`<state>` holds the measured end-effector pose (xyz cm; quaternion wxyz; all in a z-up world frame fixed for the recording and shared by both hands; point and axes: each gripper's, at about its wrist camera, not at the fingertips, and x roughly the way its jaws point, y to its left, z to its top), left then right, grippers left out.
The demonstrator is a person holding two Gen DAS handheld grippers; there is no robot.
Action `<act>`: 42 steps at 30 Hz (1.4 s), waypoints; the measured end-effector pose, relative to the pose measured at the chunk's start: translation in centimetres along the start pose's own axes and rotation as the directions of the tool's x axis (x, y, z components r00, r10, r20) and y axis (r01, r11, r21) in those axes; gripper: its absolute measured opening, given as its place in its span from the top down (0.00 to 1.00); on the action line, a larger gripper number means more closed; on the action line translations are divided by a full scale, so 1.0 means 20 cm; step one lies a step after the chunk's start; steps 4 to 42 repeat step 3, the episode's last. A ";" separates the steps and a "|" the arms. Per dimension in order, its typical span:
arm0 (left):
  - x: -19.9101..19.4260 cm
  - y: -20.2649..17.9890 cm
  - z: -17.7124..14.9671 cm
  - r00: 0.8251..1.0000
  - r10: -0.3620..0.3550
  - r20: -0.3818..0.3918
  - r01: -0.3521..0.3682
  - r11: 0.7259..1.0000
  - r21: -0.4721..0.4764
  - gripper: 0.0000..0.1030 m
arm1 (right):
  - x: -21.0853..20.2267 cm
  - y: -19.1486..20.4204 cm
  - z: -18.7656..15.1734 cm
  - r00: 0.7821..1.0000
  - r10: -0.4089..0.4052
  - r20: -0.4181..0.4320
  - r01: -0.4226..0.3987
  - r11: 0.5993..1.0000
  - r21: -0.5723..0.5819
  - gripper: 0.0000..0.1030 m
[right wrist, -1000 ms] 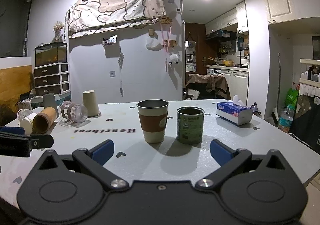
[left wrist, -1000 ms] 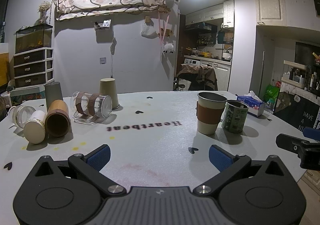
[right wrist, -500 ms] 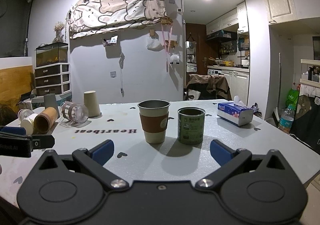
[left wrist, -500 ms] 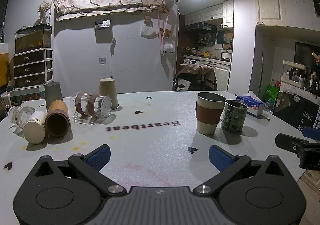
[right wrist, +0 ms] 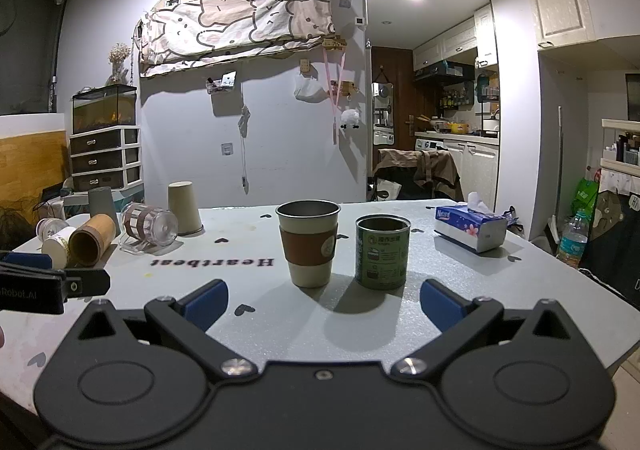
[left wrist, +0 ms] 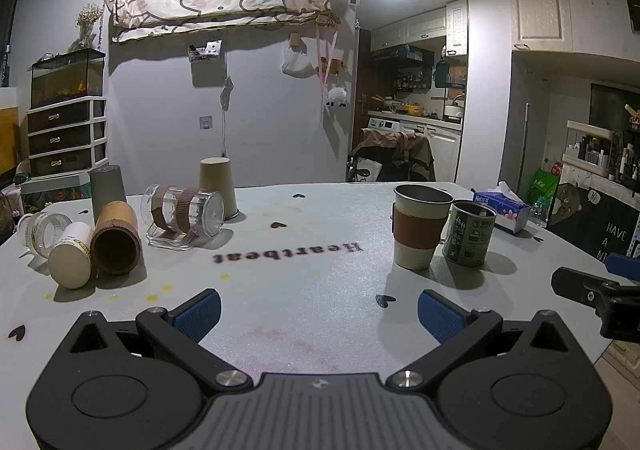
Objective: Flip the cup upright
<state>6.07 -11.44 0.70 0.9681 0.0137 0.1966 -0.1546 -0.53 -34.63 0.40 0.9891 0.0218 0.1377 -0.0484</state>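
Several cups lie on their sides at the table's left: a brown tube cup (left wrist: pixel 116 240), a white cup (left wrist: pixel 70 260), a clear jar (left wrist: pixel 42 226) and a clear glass with brown bands (left wrist: pixel 186 208). A tan paper cup (left wrist: pixel 218 186) and a grey cup (left wrist: pixel 107 186) stand upside down behind them. A sleeved cup (right wrist: pixel 309 246) and a green tin cup (right wrist: pixel 382 250) stand upright. My left gripper (left wrist: pixel 318 310) is open and empty over the table's near middle. My right gripper (right wrist: pixel 324 304) is open and empty, just short of the two upright cups.
A tissue box (right wrist: pixel 470 226) lies at the table's right. The white table (left wrist: pixel 320 218) carries the word "Heartbeat". The other gripper shows at the right edge of the left wrist view (left wrist: pixel 592 290). The table's right edge drops to the floor.
The right gripper has drifted slightly; the cups appear a touch nearer and further right in its view. The left gripper and all cups stay put.
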 end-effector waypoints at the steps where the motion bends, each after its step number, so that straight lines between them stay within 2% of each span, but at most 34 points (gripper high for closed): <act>1: 0.00 0.00 0.00 1.000 0.000 0.000 0.000 1.000 -0.001 0.00 | 0.00 0.00 0.00 1.000 0.000 0.000 0.000 1.000 0.000 0.00; 42: 0.00 0.00 0.00 1.000 0.003 0.000 -0.003 1.000 -0.001 0.00 | 0.00 0.00 0.00 1.000 -0.001 -0.001 0.001 1.000 0.000 0.00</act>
